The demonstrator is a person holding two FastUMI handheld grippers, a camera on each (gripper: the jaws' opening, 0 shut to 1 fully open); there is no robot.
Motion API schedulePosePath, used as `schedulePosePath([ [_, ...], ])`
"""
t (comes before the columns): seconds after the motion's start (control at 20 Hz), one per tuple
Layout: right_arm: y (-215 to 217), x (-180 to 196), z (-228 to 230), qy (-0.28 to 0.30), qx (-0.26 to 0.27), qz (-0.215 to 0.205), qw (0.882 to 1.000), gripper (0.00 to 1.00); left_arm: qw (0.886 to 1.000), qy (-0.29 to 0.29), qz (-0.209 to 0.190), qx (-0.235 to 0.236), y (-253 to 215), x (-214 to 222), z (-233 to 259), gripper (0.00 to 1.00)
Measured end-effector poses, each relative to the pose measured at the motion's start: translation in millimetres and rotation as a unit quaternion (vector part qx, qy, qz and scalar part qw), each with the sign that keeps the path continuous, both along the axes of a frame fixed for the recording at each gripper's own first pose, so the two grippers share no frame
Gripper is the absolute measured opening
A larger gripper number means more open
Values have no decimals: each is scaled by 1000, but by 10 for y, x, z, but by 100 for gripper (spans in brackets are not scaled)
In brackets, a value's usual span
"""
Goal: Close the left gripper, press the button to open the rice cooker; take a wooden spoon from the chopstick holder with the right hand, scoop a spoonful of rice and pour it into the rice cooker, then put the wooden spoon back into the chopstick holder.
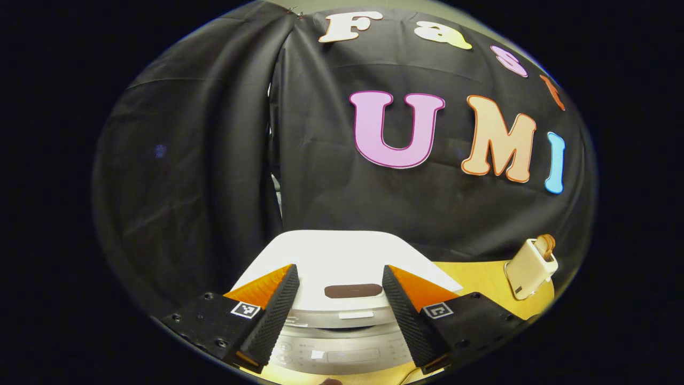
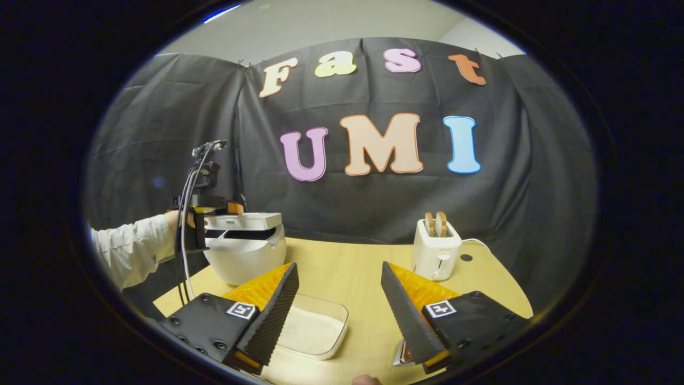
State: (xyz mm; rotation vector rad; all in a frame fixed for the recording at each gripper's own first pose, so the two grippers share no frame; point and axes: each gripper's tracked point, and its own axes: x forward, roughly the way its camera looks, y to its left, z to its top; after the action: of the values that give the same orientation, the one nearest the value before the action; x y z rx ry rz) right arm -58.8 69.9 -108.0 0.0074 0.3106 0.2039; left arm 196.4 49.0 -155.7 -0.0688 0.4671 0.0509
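The wooden counter (image 2: 347, 267) is bare in its middle, between the rice cooker (image 2: 245, 251) at its left edge and the toaster (image 2: 436, 251) toward the back right. The cooker's lid is lifted a crack. A shallow tray of rice (image 2: 312, 326) sits near the front edge. The left gripper (image 1: 340, 299) hangs over the cooker's dark button (image 1: 353, 291), jaws wide. The right gripper (image 2: 339, 299) hovers above the tray, jaws wide, holding nothing

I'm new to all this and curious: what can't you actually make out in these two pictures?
- Cooker inside: right gripper view, lid only ajar, gap dark.
- Cooker panel markings: left gripper view, too small.
- Metal thing: right gripper view, behind that gripper's finger.
- Tray near side: right gripper view, cut off by finger and edge.
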Motion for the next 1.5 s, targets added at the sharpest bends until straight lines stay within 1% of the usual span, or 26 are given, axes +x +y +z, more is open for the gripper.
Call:
schedulePosePath([
  [0.15, -26, 16, -20, 3, -1, -1, 1000, 99, 1000, 22, -3, 12, -34, -13, -202, 94],
  [0.35, -54, 50, -52, 8, -2, -2, 1000, 99, 999, 47, 0, 11, -29, -69, -420, 94],
  [0.5, -58, 79, -78, 11, -5, -2, 1000, 99, 998, 53, -1, 16, -27, -78, -511, 94],
  [0.6, -65, 95, -89, 12, -4, -3, 1000, 99, 999, 39, -2, 17, -29, -77, -495, 95],
  [0.8, -70, 130, -109, 13, 4, -5, 1000, 99, 999, 34, -1, 19, -41, -97, -528, 95],
  [0.9, -53, 138, -60, 7, 9, -4, 1000, 99, 1000, 12, -5, 26, -44, -75, -483, 96],
  [0.95, -44, 148, -39, 5, 11, -3, 1000, 99, 1000, 8, -8, 27, -48, -81, -475, 95],
  [1.05, -18, 157, -11, 0, 10, 2, 1000, 98, 1000, 8, -1, 16, -59, -153, -413, 95],
  [1.1, -15, 171, 39, -6, 9, 3, 1000, 98, 1000, -4, -2, 9, -104, -199, -298, 96],
  [1.2, 7, 212, 121, -19, 11, 5, 1000, 98, 999, -47, -10, 11, -227, -335, 15, 96],
  [1.35, 24, 277, 206, -31, 13, 5, 999, 98, 994, -103, -26, 34, -346, -627, 438, 96],
  [1.5, 31, 328, 283, -40, 21, 3, 999, 97, 989, -142, -33, 31, -426, -989, 722, 95],
])
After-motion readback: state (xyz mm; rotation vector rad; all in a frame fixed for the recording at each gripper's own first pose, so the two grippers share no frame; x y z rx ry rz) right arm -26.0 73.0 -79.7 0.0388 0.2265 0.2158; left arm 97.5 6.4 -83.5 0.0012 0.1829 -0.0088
